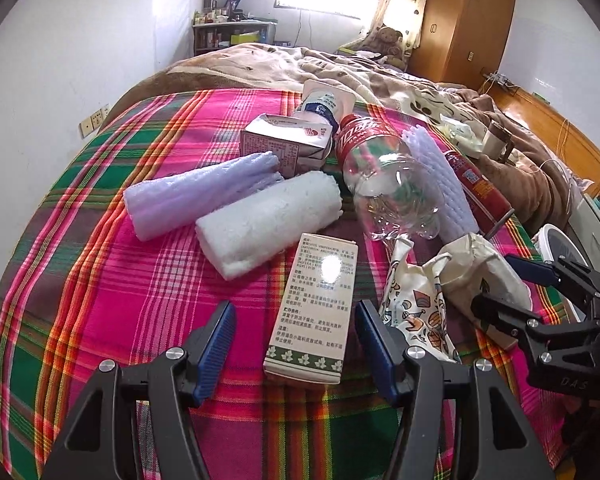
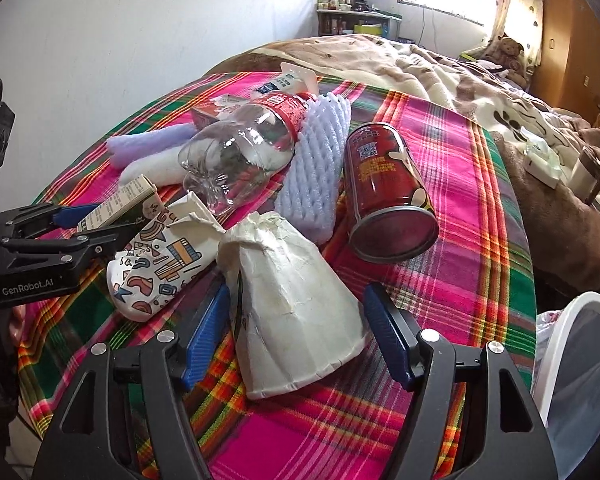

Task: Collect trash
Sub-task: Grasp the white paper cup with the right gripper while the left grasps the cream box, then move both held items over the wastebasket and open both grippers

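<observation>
Claws both gape: left claw [image 1: 296, 344] straddles a carton [image 1: 310, 308], right claw [image 2: 296, 336] a crushed, empty-looking cup [image 2: 292, 304].

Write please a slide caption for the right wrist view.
Open right gripper straddles a crumpled white paper cup on the plaid cloth, trash bin nearby.

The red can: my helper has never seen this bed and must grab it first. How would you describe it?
On the plaid cloth covering the bed's near end sits a pile of trash. At its right edge, right of the white foam net, lies the red can on its side, metal base towards the camera. It is the only opaque dark red cylinder there; the clear bottle merely has a red label.
</observation>
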`<control>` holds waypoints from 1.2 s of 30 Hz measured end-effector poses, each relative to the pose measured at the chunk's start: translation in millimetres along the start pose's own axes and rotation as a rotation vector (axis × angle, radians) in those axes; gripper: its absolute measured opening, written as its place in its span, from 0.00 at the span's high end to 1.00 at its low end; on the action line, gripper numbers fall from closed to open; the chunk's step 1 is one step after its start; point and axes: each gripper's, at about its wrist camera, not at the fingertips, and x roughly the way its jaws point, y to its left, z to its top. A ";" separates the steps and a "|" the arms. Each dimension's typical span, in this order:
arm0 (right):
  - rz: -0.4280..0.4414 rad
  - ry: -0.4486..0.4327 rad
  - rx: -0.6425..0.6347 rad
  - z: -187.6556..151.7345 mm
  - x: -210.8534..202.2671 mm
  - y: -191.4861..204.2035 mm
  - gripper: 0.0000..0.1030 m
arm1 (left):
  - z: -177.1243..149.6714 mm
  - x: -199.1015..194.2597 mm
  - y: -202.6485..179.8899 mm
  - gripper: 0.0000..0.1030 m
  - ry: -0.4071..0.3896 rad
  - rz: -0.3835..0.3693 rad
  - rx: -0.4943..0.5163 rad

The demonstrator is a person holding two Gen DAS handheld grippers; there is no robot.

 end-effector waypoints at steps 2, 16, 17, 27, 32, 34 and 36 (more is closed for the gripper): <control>0.000 -0.002 0.006 -0.8 -0.8 0.9 0.32 | 0.6 1.7 -0.6 0.47 0.003 0.003 0.004; -0.002 -0.024 0.038 -5.1 -7.5 0.5 0.58 | -3.4 -5.1 -9.6 0.68 -0.007 0.015 0.004; -0.003 -0.026 0.040 -5.2 -7.8 0.3 0.59 | -3.8 -6.5 -10.2 0.68 -0.011 0.015 0.004; -0.005 -0.087 0.096 -6.7 -21.2 -6.5 0.67 | -2.8 -29.4 -24.2 0.68 -0.058 0.001 0.030; -0.003 -0.126 0.123 -6.0 -31.6 -12.4 0.68 | -0.1 -44.0 -32.3 0.68 -0.088 -0.007 0.043; -0.002 -0.145 0.136 -5.6 -37.1 -15.1 0.68 | 1.2 -50.4 -37.5 0.68 -0.101 -0.012 0.051; -0.001 -0.161 0.145 -6.4 -42.3 -17.2 0.68 | 1.3 -56.1 -43.9 0.68 -0.114 -0.019 0.058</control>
